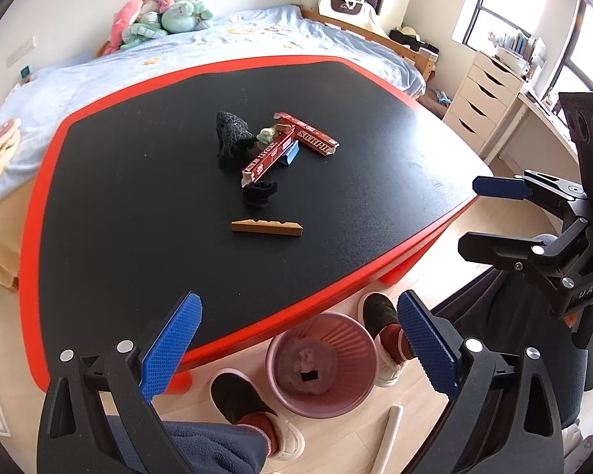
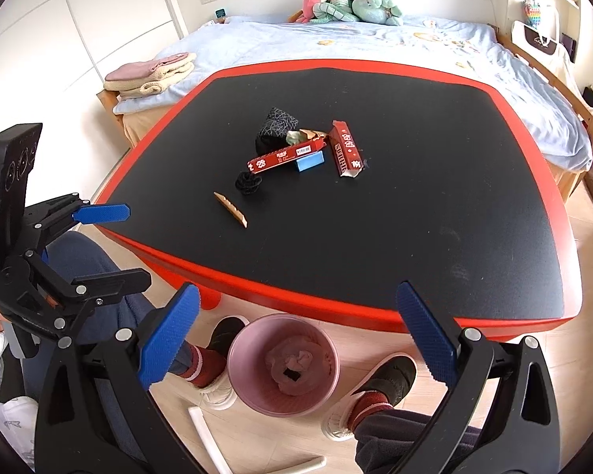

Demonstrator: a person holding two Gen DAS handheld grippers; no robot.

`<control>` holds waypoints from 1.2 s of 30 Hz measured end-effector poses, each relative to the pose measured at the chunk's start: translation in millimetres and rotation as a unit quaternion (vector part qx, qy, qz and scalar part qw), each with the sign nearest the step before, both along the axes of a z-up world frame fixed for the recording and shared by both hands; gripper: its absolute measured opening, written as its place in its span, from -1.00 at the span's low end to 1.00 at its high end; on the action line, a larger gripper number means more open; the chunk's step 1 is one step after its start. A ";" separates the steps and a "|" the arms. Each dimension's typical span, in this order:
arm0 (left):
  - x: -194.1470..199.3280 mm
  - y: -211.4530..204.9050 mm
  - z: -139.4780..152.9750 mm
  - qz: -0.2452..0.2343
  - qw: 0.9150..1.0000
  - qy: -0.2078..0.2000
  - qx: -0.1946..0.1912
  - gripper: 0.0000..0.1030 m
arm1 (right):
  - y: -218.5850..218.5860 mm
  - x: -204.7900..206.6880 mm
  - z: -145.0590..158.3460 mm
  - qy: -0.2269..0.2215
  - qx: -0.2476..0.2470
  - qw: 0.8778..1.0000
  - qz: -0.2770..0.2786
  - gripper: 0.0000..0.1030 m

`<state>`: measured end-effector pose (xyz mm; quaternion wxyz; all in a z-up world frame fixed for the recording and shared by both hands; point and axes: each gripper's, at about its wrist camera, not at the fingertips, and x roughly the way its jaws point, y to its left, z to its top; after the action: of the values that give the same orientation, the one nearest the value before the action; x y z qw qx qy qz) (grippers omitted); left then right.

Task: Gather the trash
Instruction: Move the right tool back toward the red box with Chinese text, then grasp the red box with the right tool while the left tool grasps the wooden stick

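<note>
A pile lies mid-table on the black, red-edged table (image 1: 138, 217) (image 2: 435, 217): two red cartons (image 1: 310, 136) (image 2: 346, 150), a blue block (image 1: 290, 154) (image 2: 309, 162), a black patterned bag (image 1: 231, 130) (image 2: 274, 126), a small black wad (image 1: 260, 193) (image 2: 249, 185), a greenish scrap (image 1: 267, 134) and a wooden strip (image 1: 267, 228) (image 2: 230, 209). A pink bin (image 1: 322, 363) (image 2: 284, 363) holding crumpled paper stands on the floor by the near edge. My left gripper (image 1: 296, 347) (image 2: 110, 245) and right gripper (image 2: 296, 335) (image 1: 490, 217) are both open and empty, held above the bin.
The person's slippered feet (image 1: 241, 395) (image 2: 387, 379) flank the bin. A white stick (image 1: 387, 434) lies on the floor. A bed with plush toys (image 2: 352, 0) is behind the table; white drawers (image 1: 482, 98) stand at the right.
</note>
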<state>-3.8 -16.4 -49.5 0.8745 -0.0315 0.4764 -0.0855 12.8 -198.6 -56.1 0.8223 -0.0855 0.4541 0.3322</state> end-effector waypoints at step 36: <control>82.7 11.9 -50.4 0.034 0.998 0.036 0.026 0.85 | 80.4 151.8 -57.0 0.000 -0.063 0.997 0.047 0.39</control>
<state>78.9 -4.5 -99.9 0.8596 -0.0278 0.5084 -0.0416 164.5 -118.2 -113.2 0.7988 -0.1586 0.4694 0.3413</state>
